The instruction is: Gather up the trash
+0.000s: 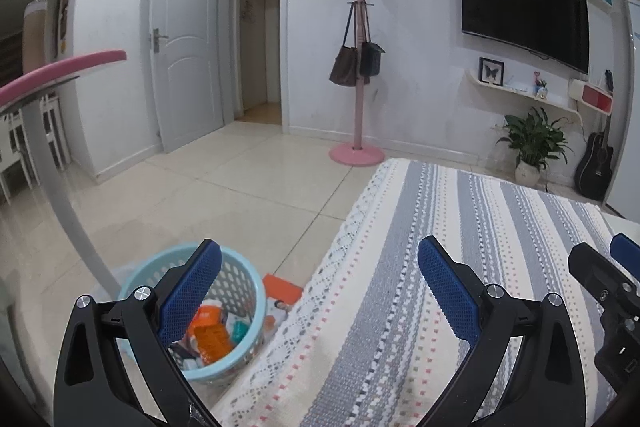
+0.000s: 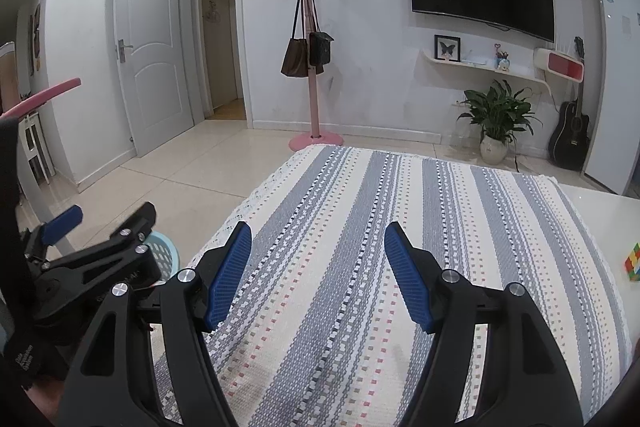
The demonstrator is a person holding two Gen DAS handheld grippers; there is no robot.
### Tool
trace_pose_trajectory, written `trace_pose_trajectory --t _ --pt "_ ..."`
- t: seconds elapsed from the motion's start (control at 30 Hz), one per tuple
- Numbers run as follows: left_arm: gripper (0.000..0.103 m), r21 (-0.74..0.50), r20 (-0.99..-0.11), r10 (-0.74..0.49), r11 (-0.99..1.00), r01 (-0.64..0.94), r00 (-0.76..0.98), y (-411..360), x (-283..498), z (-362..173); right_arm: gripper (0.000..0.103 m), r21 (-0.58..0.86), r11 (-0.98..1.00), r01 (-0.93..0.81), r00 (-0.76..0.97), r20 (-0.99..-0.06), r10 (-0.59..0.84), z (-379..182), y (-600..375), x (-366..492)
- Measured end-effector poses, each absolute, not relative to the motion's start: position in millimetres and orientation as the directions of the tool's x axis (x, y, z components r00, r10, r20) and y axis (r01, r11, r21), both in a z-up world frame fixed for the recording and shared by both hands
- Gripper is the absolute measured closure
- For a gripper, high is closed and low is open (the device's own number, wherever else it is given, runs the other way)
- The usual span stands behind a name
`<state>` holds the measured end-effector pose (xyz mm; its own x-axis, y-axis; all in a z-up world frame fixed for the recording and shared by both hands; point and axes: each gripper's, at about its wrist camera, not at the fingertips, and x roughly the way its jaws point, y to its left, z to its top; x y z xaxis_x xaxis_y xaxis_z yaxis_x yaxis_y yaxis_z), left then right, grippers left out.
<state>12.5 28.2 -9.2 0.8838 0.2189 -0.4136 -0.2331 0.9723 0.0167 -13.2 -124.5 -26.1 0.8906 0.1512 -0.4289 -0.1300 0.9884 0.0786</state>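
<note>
A light blue plastic basket [image 1: 256, 301] stands on the floor beside the table and holds orange, white and teal wrappers [image 1: 212, 337]. An orange packet [image 1: 282, 289] lies on the floor between basket and table. My left gripper [image 1: 320, 291] is open and empty, over the table's left edge above the basket. My right gripper [image 2: 318, 275] is open and empty above the striped tablecloth [image 2: 360, 227]. The left gripper also shows in the right wrist view [image 2: 100, 227], and the basket's rim [image 2: 166, 247] peeks out behind it.
A Rubik's cube [image 2: 634, 263] lies at the table's right edge. A pink coat stand [image 1: 358, 67] with bags, a potted plant [image 1: 532, 147], a guitar [image 1: 596, 163] and a wall TV stand beyond. A pink-rimmed round table [image 1: 60, 71] is at left.
</note>
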Motion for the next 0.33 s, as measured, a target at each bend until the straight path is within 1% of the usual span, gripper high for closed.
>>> trace_pose_trajectory --t 0.13,0.33 --pt "0.007 0.03 -0.436 0.2 0.978 -0.208 0.877 21.3 16.0 -11.8 0.038 0.079 0.989 -0.122 0.892 -0.429 0.144 -25.6 -129.4 -12.7" --pt "0.007 0.012 -0.44 0.168 0.983 -0.181 0.882 19.0 15.5 -13.9 0.038 0.086 0.99 -0.114 0.89 -0.434 0.14 -27.3 -135.2 -12.8"
